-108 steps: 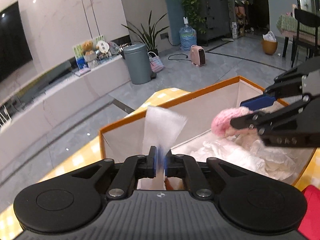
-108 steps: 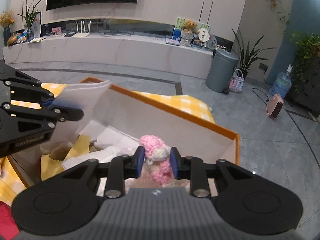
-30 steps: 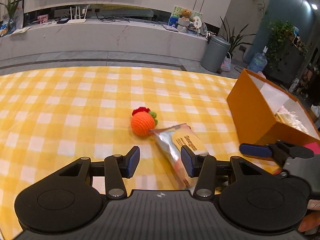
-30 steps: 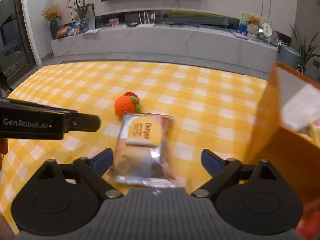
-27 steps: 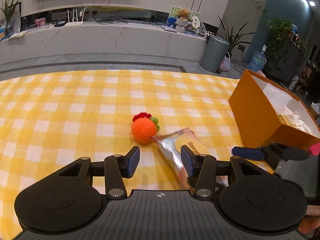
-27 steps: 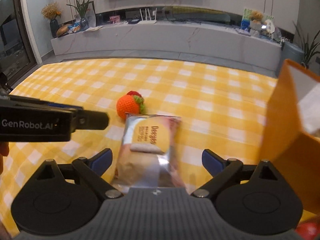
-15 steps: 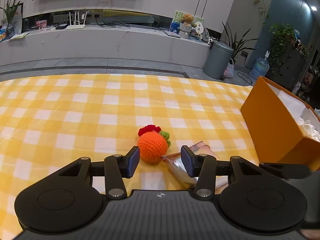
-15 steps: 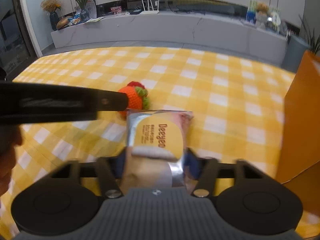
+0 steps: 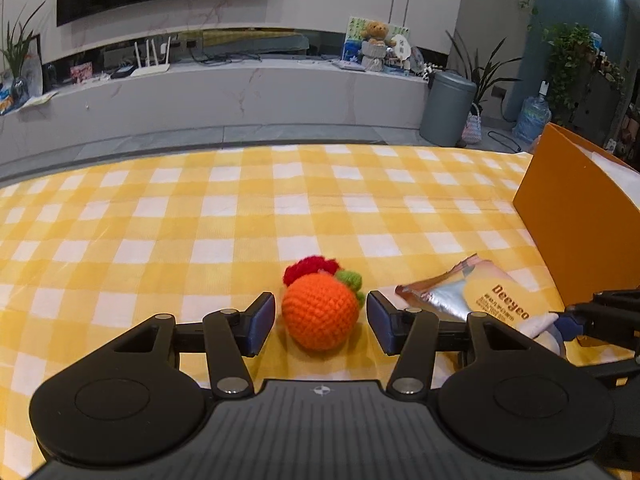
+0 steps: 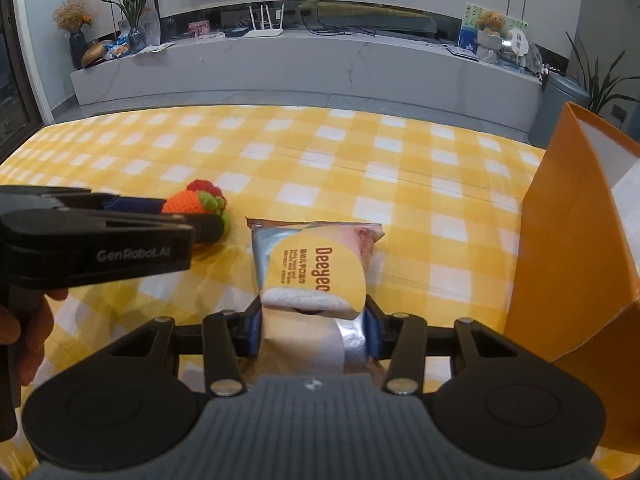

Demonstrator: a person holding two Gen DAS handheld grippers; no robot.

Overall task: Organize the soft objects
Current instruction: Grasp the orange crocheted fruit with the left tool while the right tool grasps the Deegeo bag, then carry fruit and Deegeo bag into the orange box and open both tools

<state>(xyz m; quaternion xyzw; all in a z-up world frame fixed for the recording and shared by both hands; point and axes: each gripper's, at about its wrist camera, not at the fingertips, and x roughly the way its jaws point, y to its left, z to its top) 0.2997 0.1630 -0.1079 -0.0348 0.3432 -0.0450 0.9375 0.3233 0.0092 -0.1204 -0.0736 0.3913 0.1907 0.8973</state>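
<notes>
Right gripper (image 10: 313, 330) jaws have just been closed onto the snack packet (image 10: 314, 264) on the tablecloth (image 10: 360, 160); left gripper (image 9: 320, 322), just widened, brackets the knitted orange (image 9: 320, 310) untouched, so both await boxing.

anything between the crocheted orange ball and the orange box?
Yes: the silver-and-yellow snack packet lies between the crocheted orange ball and the orange cardboard box, clearest in the left wrist view.

Orange crochet ball (image 9: 320, 314) — yellow-white checked tablecloth (image 9: 224, 216).
</notes>
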